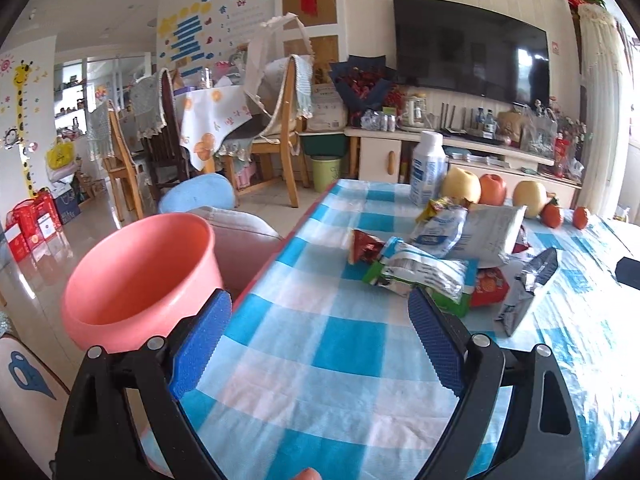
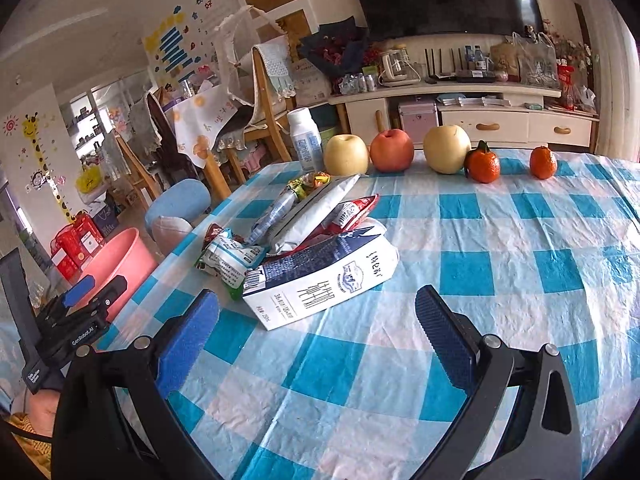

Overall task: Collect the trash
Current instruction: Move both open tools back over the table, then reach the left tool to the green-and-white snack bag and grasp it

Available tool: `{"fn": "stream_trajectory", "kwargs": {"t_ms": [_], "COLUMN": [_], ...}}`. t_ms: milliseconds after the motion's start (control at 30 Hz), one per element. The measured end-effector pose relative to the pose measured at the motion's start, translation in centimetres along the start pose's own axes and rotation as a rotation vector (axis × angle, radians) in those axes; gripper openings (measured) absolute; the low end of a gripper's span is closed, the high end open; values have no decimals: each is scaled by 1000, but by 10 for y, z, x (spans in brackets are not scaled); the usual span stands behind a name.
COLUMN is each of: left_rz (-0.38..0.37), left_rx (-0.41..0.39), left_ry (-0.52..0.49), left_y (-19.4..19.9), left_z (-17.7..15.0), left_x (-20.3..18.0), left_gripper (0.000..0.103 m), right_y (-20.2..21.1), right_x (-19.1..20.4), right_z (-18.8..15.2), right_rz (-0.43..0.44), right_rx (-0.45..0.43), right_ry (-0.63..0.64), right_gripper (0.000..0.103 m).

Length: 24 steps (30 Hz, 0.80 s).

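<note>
A heap of trash lies on the blue-checked tablecloth [image 2: 500, 264]: a flattened milk carton [image 2: 320, 284], a white pouch [image 2: 316, 212], green-white wrappers [image 1: 420, 276] and a red wrapper [image 1: 362, 246]. A pink bucket [image 1: 140, 276] stands just off the table's left edge. My left gripper [image 1: 320, 314] is open above the cloth, short of the heap, its left finger in front of the bucket. My right gripper [image 2: 316, 316] is open with the carton's near corner just beyond its fingertips. The left gripper [image 2: 86, 296] also shows at the left of the right wrist view.
A white bottle [image 2: 306, 140], three apples [image 2: 392, 150] and two tangerines [image 2: 482, 164] line the table's far edge. A dark object [image 1: 628, 272] lies at the right. Beyond the left edge stand a blue stool [image 1: 200, 196], chairs [image 1: 280, 120] and a TV cabinet [image 2: 460, 108].
</note>
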<state>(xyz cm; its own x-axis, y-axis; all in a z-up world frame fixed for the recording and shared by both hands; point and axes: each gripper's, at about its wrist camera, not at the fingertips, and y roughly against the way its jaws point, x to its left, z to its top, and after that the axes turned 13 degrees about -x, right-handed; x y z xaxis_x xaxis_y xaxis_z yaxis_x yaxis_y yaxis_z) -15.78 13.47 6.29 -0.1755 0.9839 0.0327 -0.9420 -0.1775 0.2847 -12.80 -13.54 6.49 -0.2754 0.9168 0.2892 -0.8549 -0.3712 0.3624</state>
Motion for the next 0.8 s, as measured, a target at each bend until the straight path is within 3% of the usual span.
{"fn": "stream_trajectory", "kwargs": {"t_ms": [233, 467, 800], "left_rz": [-97, -258, -260], "left_rx": [38, 148, 332], "left_ry": [3, 10, 111], "left_y": [-16, -78, -211], "left_z": [19, 57, 88], "left_x": [-36, -76, -128], "left_gripper": [89, 89, 89], "right_y": [0, -13, -26], "right_x": [-16, -28, -28], "right_z": [14, 26, 25], "right_rz": [-19, -9, 44], "right_rx": [0, 30, 104], "right_ry": [5, 15, 25], "right_gripper": [99, 99, 99]}}
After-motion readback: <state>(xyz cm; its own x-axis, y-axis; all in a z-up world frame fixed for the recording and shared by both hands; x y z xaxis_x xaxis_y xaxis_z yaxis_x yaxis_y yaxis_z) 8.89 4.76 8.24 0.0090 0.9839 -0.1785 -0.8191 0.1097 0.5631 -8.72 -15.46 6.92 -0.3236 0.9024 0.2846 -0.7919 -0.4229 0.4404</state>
